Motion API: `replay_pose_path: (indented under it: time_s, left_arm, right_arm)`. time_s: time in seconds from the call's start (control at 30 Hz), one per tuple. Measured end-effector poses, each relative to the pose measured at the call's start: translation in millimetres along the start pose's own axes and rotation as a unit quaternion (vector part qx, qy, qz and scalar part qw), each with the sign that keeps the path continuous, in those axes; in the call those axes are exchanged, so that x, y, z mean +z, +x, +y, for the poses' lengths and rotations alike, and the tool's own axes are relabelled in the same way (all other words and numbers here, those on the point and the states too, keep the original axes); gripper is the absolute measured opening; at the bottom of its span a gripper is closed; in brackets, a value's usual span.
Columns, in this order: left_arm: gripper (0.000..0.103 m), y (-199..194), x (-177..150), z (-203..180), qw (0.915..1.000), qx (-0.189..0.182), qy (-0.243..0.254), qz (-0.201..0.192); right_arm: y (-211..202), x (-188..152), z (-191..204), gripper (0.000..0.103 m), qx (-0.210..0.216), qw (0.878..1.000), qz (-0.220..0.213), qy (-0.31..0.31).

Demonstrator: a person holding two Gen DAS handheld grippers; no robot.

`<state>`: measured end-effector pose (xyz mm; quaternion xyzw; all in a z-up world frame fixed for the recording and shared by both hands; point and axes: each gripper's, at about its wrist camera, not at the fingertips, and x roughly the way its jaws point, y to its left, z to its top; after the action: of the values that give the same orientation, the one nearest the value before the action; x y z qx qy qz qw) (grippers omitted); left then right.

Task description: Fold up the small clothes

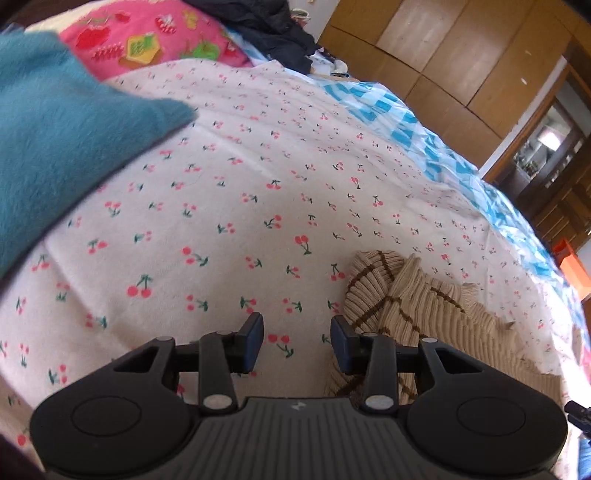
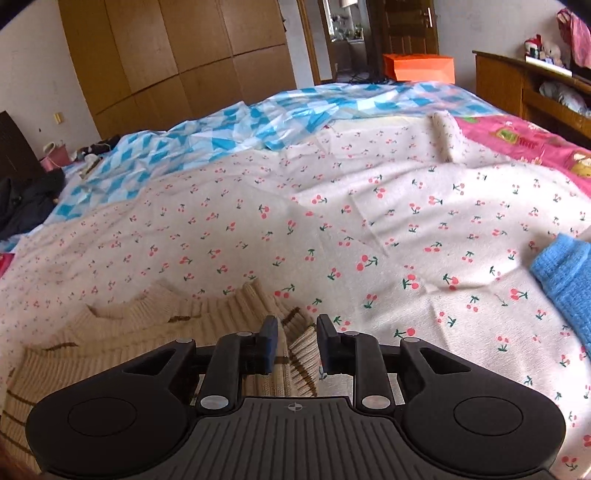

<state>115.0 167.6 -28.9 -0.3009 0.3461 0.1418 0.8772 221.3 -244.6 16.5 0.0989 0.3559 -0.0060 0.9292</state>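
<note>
A small beige ribbed knit garment with brown stripes (image 1: 413, 306) lies crumpled on the cherry-print blanket (image 1: 258, 206). In the left wrist view it lies to the right of and partly under my left gripper (image 1: 297, 343), which is open and empty above the blanket. In the right wrist view the beige garment (image 2: 155, 332) lies at lower left. My right gripper (image 2: 297, 343) is open, its jaws standing over the garment's striped ribbed edge (image 2: 299, 354) without closing on it.
A teal fleece item (image 1: 55, 136) lies at the left in the left wrist view. A blue knit item (image 2: 565, 280) lies at the right in the right wrist view. A blue-checked sheet (image 2: 207, 125), a pink printed cover (image 1: 147, 37), dark clothes (image 1: 273, 29) and wooden wardrobes (image 2: 177, 51) lie beyond.
</note>
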Motion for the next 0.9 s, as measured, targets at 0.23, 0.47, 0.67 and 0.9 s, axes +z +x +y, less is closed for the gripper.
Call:
replay_pose_path:
  time_s: [0.23, 0.47, 0.67, 0.9]
  left_arm:
    - [0.044, -34.7, -13.7, 5.5, 0.9985, -0.051, 0.016, 0.01]
    - [0.044, -52.8, -38.4, 0.5, 0.9906, -0.102, 0.076, 0.052]
    - [0.045, -43.1, -41.3, 0.0, 0.9855, -0.123, 0.082, 0.083]
    - [0.044, -51.3, -41.0, 5.3, 0.9829, -0.146, 0.079, 0.079]
  right_arm:
    - [-8.9, -9.1, 120.4, 0.028, 0.161, 0.982, 0.064, -0.08]
    - [44.7, -35.5, 245.0, 0.037, 0.221, 0.955, 0.159, -0.116]
    - [65.8, -51.9, 285.5, 0.033, 0.161, 0.959, 0.17, -0.161]
    - [32.8, -37.3, 290.7, 0.007, 0.197, 0.959, 0.141, -0.145]
